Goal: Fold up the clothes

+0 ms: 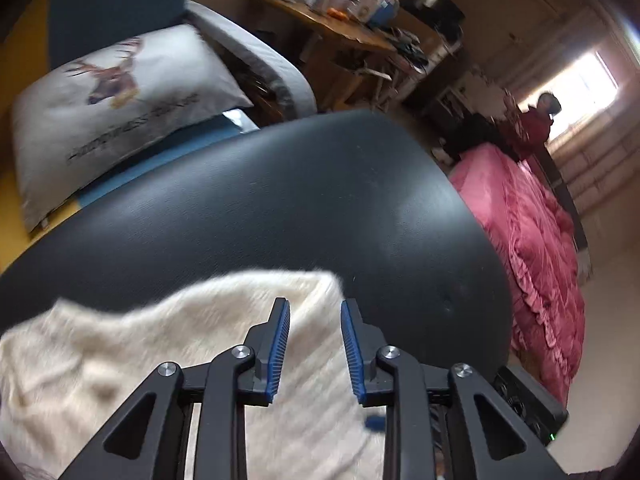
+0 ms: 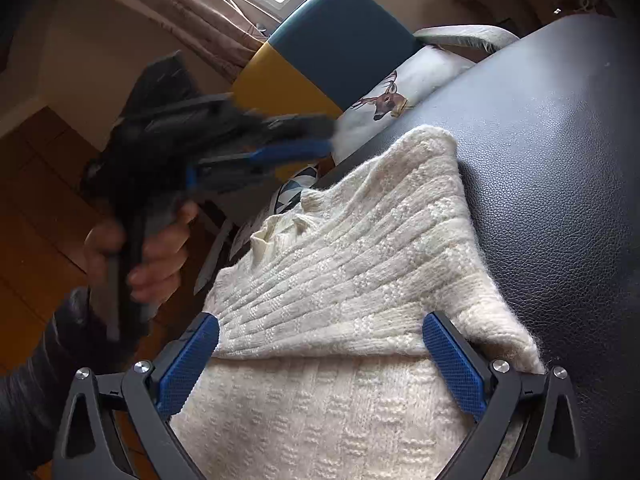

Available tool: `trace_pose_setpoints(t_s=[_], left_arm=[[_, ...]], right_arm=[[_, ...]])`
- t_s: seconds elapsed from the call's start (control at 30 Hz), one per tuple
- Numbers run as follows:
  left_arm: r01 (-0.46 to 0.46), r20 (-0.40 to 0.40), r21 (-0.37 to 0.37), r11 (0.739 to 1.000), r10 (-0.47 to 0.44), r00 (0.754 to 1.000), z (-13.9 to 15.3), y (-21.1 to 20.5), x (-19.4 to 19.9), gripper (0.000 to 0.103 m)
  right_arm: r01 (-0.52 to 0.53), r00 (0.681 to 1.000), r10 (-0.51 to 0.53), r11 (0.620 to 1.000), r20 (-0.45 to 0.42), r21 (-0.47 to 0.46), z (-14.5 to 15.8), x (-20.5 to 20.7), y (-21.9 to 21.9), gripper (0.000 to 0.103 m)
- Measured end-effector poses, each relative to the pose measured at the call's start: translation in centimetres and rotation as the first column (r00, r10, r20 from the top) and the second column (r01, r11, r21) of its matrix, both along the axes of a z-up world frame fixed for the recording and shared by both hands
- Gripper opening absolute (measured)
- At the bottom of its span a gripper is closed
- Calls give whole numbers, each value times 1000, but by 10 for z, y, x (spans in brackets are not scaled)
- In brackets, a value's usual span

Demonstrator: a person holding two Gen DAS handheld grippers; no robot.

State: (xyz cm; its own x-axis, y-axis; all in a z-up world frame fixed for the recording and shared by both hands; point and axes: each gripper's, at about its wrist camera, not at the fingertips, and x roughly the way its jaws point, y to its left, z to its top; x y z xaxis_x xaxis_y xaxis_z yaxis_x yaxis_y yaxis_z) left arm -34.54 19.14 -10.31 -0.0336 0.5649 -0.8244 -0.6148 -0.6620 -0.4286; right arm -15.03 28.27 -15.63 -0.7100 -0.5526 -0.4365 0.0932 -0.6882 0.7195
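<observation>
A cream knitted sweater [image 2: 348,248] lies folded on a black leather table [image 2: 560,160], one layer doubled over another. My right gripper [image 2: 320,344] is open wide just above the fold edge, empty. My left gripper [image 1: 315,312] is open with a narrow gap, empty, held above the sweater [image 1: 160,352] near its corner on the table [image 1: 320,200]. In the right wrist view the left gripper [image 2: 320,136] is blurred, held in a hand at the left, lifted off the sweater's far end.
A chair with a deer-print pillow [image 1: 112,96] stands past the table's far edge. A pink bedspread [image 1: 532,248] lies to the right. A cluttered wooden desk [image 1: 340,20] stands at the back. A person [image 1: 536,128] stands by the window.
</observation>
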Motion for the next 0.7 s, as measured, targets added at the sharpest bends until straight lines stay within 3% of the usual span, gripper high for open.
trace_pose_setpoints(t_s=[0.17, 0.3, 0.37, 0.47, 0.53, 0.6, 0.7], left_arm=[[91, 81, -52, 995, -86, 993, -25, 17, -13, 28], [154, 165, 5, 988, -153, 974, -36, 20, -10, 23], [187, 43, 3, 982, -187, 982, -25, 21, 3, 9], [126, -121, -171, 977, -147, 982, -35, 28, 9, 8], [95, -263, -265, 960, -167, 950, -39, 36, 25, 8], [57, -384, -325, 944, -187, 904, -39, 45, 47, 8], [30, -412, -308, 951, -161, 897, -36, 45, 56, 8]], right_arm=[[0, 1000, 0, 1000, -7, -5, -1, 1, 0, 103], [3, 1000, -3, 1000, -11, 1, -2, 1, -1, 103], [4, 1000, -4, 1000, -11, 5, -2, 1, -2, 103], [7, 1000, -7, 1000, -7, 28, -2, 1, -5, 103], [11, 1000, -11, 998, 0, 57, -2, -1, -9, 103], [14, 1000, -15, 996, 10, 93, -1, -2, -13, 103], [12, 1000, -15, 990, 19, 138, 0, -2, -19, 103]])
